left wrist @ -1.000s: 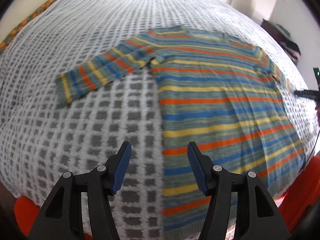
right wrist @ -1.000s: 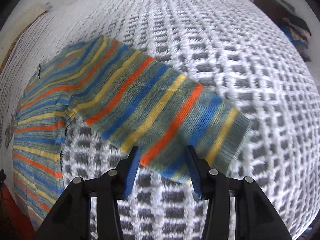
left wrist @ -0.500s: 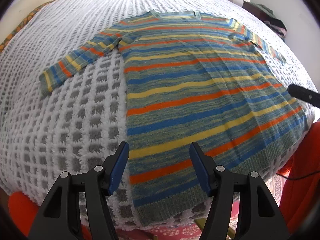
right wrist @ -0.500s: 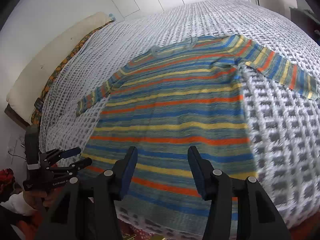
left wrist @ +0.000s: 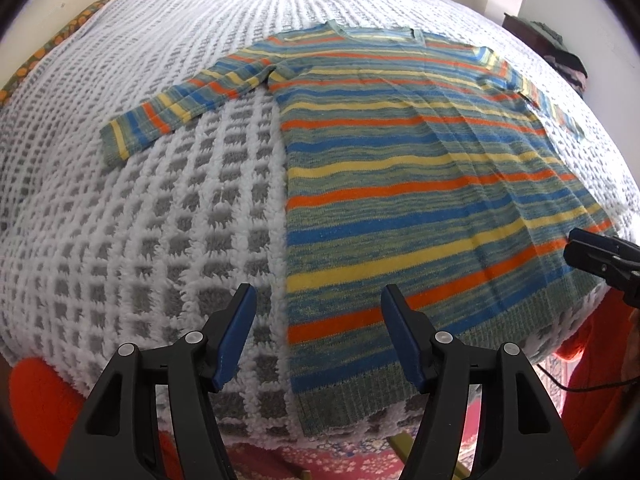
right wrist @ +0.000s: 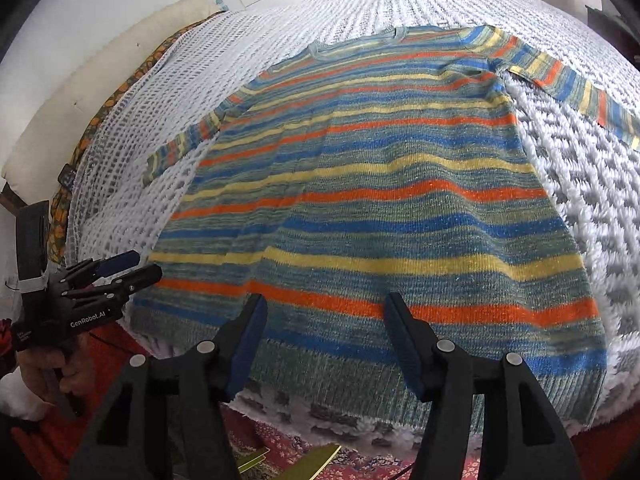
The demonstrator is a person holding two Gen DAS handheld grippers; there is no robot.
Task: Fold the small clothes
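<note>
Right wrist view is showing the striped sweater lying flat on the bed, both the right tool, just widening, and left tool spread empty at six o'clock, awaiting hem pinches.

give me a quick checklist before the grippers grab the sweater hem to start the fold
1. Striped sweater lying flat on the bedspread, front spread out: ok.
2. Both sleeves laid out to the sides, not tucked under the body: ok.
3. Left gripper open and empty, over the hem's left corner: ok.
4. Right gripper empty, jaws have just been opening, hem below them: ok.
5. Pads touching the knit yet: not ok, both hang above it.
6. Hem lies at the bed's near edge; whether there is room to get a pad under it: cannot tell.
</note>
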